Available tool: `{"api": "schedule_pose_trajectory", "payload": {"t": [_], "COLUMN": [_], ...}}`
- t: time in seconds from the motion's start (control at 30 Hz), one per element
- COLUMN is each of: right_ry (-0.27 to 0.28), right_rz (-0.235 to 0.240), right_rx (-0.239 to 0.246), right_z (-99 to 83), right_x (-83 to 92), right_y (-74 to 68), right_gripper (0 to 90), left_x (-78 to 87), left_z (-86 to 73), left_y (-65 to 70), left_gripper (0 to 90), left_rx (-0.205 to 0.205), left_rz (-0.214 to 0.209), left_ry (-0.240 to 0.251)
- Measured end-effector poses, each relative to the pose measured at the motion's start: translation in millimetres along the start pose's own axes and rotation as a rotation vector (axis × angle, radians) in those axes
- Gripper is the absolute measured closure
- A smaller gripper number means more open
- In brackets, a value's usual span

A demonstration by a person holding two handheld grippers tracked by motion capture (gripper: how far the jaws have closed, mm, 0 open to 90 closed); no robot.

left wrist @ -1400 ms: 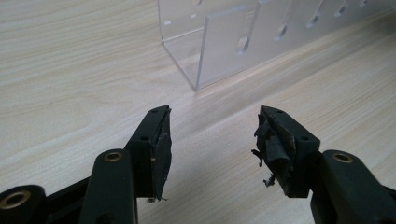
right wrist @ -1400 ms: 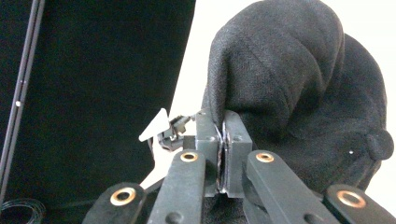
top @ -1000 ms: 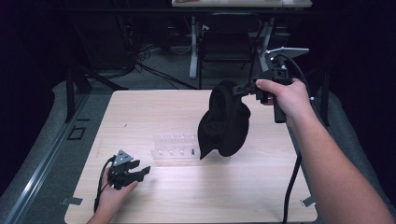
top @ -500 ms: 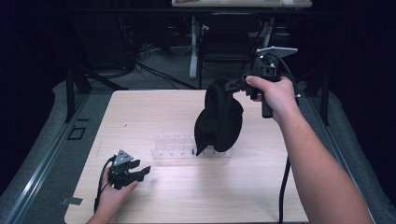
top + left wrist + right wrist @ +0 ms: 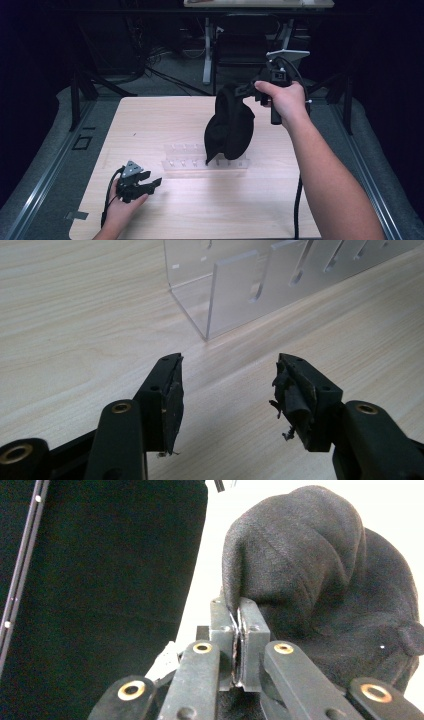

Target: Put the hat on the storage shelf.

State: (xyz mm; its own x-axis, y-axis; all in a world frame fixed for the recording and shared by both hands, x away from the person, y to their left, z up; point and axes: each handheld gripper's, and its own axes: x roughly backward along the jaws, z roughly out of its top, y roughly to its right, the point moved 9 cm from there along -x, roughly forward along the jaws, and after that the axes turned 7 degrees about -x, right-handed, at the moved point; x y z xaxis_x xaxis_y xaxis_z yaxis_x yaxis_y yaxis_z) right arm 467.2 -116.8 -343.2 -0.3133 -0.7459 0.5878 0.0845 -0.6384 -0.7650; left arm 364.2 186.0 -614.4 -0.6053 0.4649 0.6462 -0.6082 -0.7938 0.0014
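Observation:
A black knit hat (image 5: 229, 125) hangs in the air over the table's middle, its lower end in front of a clear acrylic rack (image 5: 186, 161). My right gripper (image 5: 243, 90) is shut on the hat's upper edge, held high at the right. The right gripper view shows the jaws pinched together on the hat (image 5: 320, 580) fabric. My left gripper (image 5: 156, 183) rests low at the table's front left, open, with nothing between its fingers. In the left gripper view the rack (image 5: 260, 285) stands just beyond the left gripper (image 5: 227, 385).
The light wooden table (image 5: 150, 120) has grey metal rails along its left and right sides. Beyond its far edge stand dark table legs, cables and a chair base (image 5: 207, 55). A cable trails from the right gripper down along the forearm.
The right gripper has carried the hat leftward and a little toward the far side. The left gripper has stayed where it was, open.

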Motion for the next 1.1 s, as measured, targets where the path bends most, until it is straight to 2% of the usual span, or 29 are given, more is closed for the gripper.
{"api": "schedule_pose_trajectory", "payload": {"t": [0.07,0.13,0.17,0.3,0.4,0.53,0.6,0.63,0.73,0.8,0.83,0.87,1.1], "right_ry": [-0.005,-0.012,-0.020,-0.035,-0.044,-0.056,-0.057,-0.059,-0.061,-0.061,-0.065,-0.065,-0.071], "right_rz": [0.008,0.009,0.009,0.031,0.043,0.053,0.055,0.055,0.051,0.052,0.058,0.058,0.080], "right_rx": [0.002,0.005,0.010,0.024,0.027,0.034,0.038,0.039,0.041,0.043,0.043,0.043,0.038], "right_z": [-2.1,-5.1,-7.3,-14.6,-17.6,-21.0,-22.5,-23.0,-23.9,-24.3,-24.9,-24.9,-26.2], "right_x": [-1.9,-3.7,-4.8,-9.5,-12.9,-16.3,-17.7,-17.4,-17.0,-17.9,-19.1,-19.1,-23.9], "right_y": [-0.7,-1.8,-2.1,-7.0,-9.6,-11.5,-11.6,-11.7,-11.8,-12.3,-13.5,-13.5,-14.2], "right_gripper": [87.5,87.5,87.4,87.1,86.7,86.4,85.8,85.8,85.7,85.5,85.4,85.4,85.3], "left_x": [0.9,0.1,1.1,1.7,4.7,5.6,5.1,4.5,4.1,3.3,2.6,2.6,-2.5], "left_z": [0.0,1.9,1.6,8.1,15.0,28.3,29.8,32.5,35.8,41.1,46.8,46.8,74.0], "left_y": [0.9,1.7,2.0,6.0,10.3,18.3,19.9,23.8,28.6,33.7,38.3,38.3,61.0], "left_gripper": [45.1,45.1,45.1,45.2,45.2,45.7,46.3,46.8,47.5,47.7,47.9,48.3,49.1], "left_rx": [-0.004,-0.004,-0.006,-0.006,-0.026,-0.051,-0.059,-0.082,-0.093,-0.098,-0.114,-0.114,-0.129], "left_rz": [-0.004,-0.002,-0.005,-0.010,-0.015,-0.022,-0.023,-0.027,-0.038,-0.048,-0.055,-0.055,-0.106], "left_ry": [-0.010,0.007,-0.005,0.023,0.032,0.068,0.067,0.063,0.059,0.073,0.073,0.073,0.112]}}
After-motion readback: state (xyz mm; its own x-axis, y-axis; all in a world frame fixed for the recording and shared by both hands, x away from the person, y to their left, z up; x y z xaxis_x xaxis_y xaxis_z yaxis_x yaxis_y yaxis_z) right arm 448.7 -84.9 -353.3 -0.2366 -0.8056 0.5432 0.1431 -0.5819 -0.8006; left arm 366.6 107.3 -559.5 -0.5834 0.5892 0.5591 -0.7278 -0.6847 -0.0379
